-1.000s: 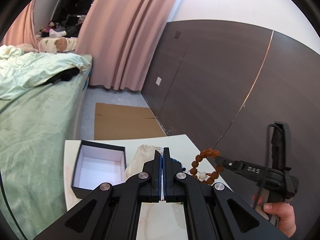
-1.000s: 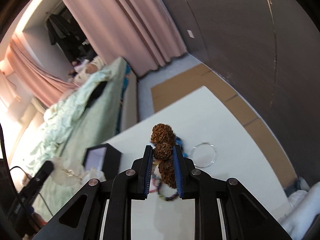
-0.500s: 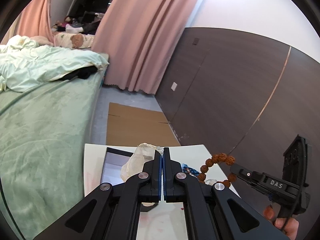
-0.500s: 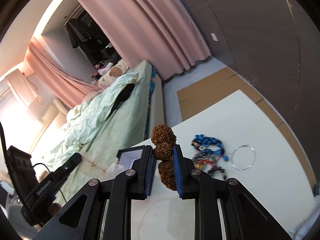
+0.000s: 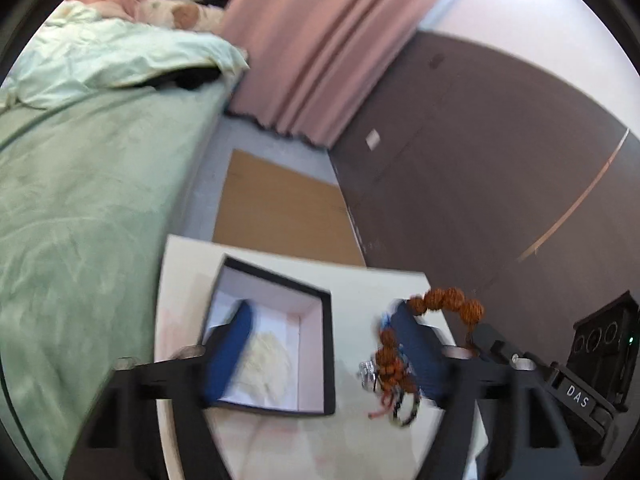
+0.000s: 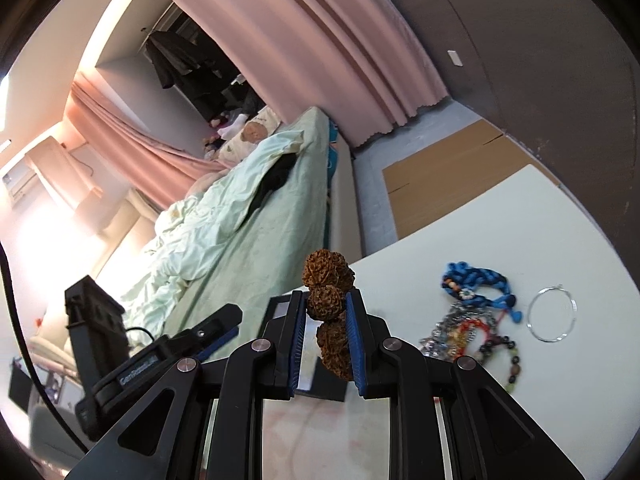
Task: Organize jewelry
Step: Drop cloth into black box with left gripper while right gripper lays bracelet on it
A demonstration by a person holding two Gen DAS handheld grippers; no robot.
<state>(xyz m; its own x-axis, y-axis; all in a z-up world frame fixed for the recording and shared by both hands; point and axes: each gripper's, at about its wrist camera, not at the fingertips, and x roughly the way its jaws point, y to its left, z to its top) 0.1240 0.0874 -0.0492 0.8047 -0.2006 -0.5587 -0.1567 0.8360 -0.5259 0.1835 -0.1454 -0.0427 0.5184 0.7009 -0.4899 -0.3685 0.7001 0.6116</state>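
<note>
My left gripper (image 5: 324, 332) is open above the black box (image 5: 326, 360) with a white inside, on the white table (image 5: 188, 264). A cream pouch (image 5: 266, 356) lies in the box. My right gripper (image 6: 326, 314) is shut on a brown bead bracelet (image 6: 326, 300) and holds it above the table, right of the box; it also shows in the left wrist view (image 5: 444, 300). Several loose bracelets (image 6: 476, 332), a blue braided one (image 6: 480, 280) and a thin silver ring (image 6: 552, 314) lie on the table to the right.
A bed with a green cover (image 5: 80, 200) runs along the table's left side. Flat cardboard (image 5: 280, 208) lies on the floor beyond the table. A dark wall panel (image 5: 500, 184) and pink curtain (image 5: 312, 40) stand behind.
My left gripper has opened and let go of the cream pouch, which now lies in the box. My right gripper still holds the brown bracelet and has moved closer to the box.
</note>
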